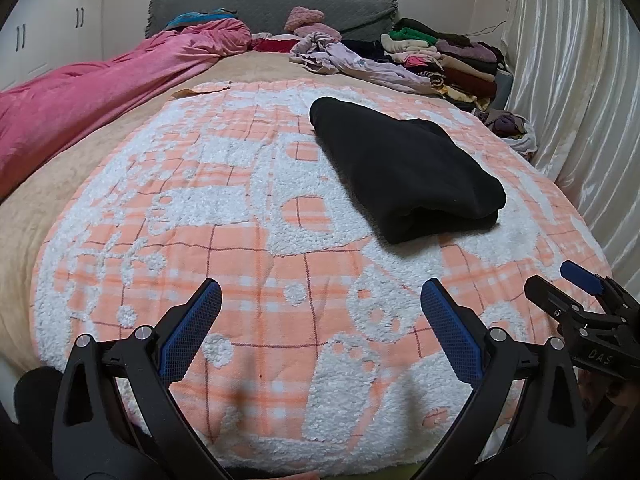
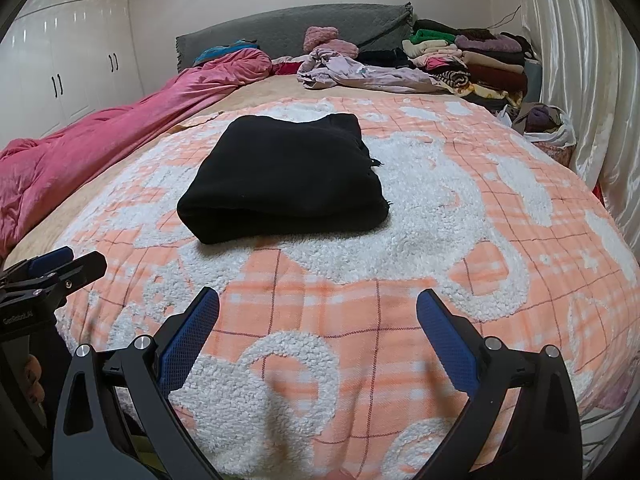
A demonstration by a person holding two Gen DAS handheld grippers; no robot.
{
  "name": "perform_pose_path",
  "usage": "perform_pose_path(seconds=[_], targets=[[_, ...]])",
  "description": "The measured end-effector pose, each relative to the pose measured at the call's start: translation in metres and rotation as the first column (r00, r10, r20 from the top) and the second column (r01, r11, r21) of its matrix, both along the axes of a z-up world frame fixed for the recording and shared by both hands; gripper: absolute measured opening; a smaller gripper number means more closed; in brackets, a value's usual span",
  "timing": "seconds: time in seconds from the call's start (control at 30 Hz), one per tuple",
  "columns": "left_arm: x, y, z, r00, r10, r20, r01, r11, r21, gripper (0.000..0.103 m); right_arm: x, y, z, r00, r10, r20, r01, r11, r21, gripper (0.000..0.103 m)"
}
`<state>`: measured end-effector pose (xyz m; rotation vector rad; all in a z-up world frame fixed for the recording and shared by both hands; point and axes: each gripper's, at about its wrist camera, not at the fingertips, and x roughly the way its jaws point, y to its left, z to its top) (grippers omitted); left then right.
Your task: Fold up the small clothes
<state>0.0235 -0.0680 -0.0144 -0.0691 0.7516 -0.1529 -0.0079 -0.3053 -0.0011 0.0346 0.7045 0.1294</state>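
Blue-padded left gripper (image 1: 320, 300) and right gripper (image 2: 318, 306) both hang wide apart over the near edge of the peach-and-white plaid blanket (image 2: 460, 240), holding nothing. Folded black garment (image 2: 284, 186) sits mid-blanket, well ahead of them. Stacked folded clothes (image 1: 452, 62) are near the grey headboard (image 1: 280, 6).

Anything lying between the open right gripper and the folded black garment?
Nothing: only bare orange-and-white checked blanket separates the right gripper from the folded black fleece garment, seen in the right wrist view.
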Motion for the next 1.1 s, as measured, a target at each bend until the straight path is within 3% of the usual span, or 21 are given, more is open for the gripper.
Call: perform_pose_path(seconds=[1.1], targets=[[-0.0017, -0.0011, 0.0026, 1.0, 0.0, 0.002, 0.0, 1.0, 0.008, 0.093, -0.003, -0.0021, 0.0026, 1.0, -0.009, 0.003, 0.009, 1.0, -0.01, 0.098]])
